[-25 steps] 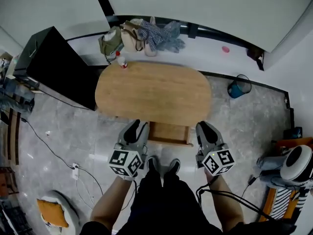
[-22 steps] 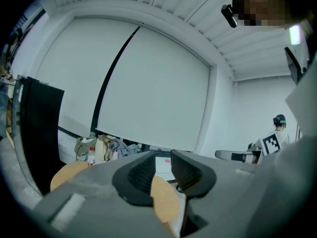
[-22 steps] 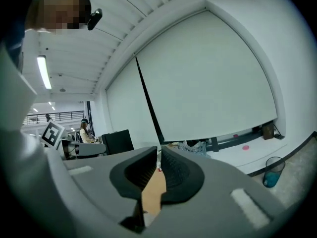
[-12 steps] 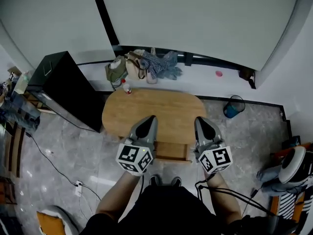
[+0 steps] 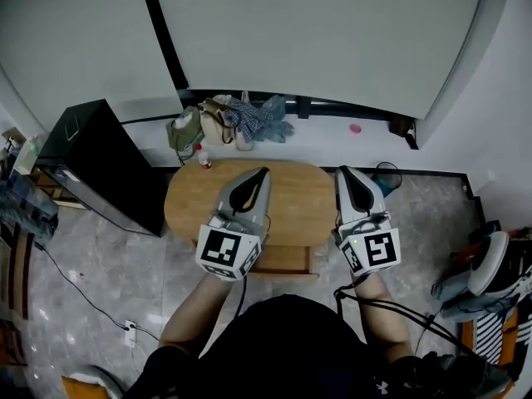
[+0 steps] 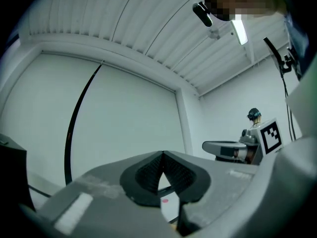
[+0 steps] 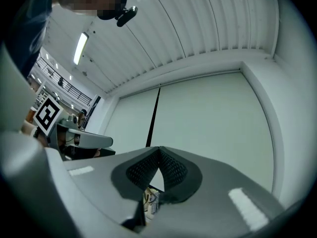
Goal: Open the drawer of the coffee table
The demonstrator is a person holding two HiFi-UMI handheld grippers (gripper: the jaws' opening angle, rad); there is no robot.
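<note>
Seen from above, a black cabinet (image 5: 96,165) stands left of an oval wooden worktop (image 5: 293,191). A heap of bags and clothes (image 5: 234,120) lies behind it, and a small bottle (image 5: 202,158) stands on its far left edge. The left hand-held gripper (image 5: 263,172) and the right hand-held gripper (image 5: 342,171) are raised over the worktop, each clenched on nothing. The drawer (image 5: 284,260) juts open from the near edge, between them. The marker cubes (image 5: 226,253) cover its ends, and its inside cannot be made out.
</note>
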